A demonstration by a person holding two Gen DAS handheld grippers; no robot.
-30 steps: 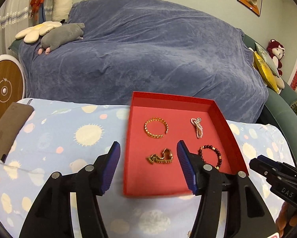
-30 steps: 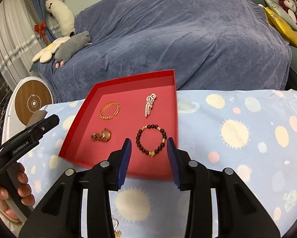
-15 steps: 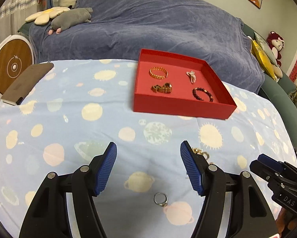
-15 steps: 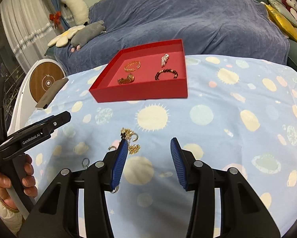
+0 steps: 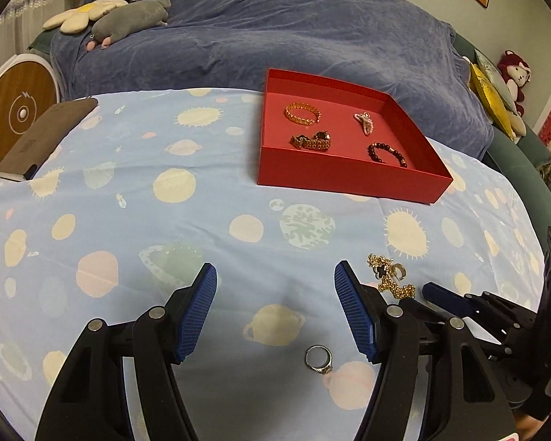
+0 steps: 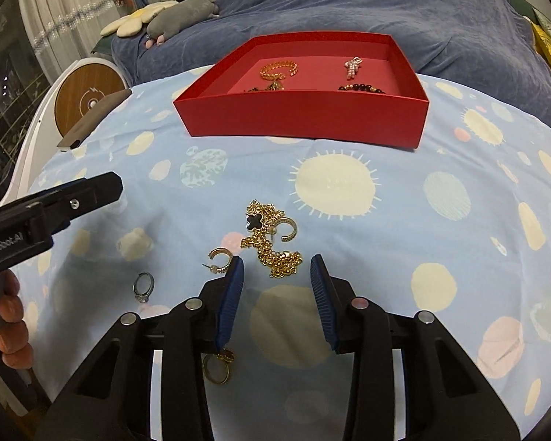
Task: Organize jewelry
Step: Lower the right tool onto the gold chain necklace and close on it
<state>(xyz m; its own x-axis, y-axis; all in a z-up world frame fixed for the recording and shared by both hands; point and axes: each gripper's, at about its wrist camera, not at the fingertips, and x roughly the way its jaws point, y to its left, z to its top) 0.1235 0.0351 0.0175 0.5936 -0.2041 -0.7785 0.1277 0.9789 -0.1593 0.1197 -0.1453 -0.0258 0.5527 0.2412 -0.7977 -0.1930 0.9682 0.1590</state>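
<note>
A red tray [image 5: 349,180] [image 6: 305,117] holds a gold chain bracelet [image 5: 302,114], a gold watch-like piece [image 5: 311,141], a pearl charm [image 5: 364,122] and a dark bead bracelet [image 5: 387,153]. Loose on the cloth lie a gold necklace with a black clover [image 6: 272,242] [image 5: 389,279], two gold hoop earrings [image 6: 220,259] [image 6: 288,228], a silver ring [image 5: 318,358] [image 6: 144,286] and a gold ring [image 6: 216,367]. My left gripper [image 5: 275,308] is open and empty above the silver ring. My right gripper [image 6: 277,294] is open and empty just short of the necklace.
The table wears a light blue cloth with suns and planets [image 5: 172,220]. A brown flat case [image 5: 43,136] lies at its left edge. A blue-covered sofa [image 5: 275,29] with plush toys stands behind. A round white and wood device [image 5: 18,110] is at the left.
Both grippers have pulled back from over the red tray toward the near side of the table. The loose necklace, earrings and rings have come into view. Both stay open.
</note>
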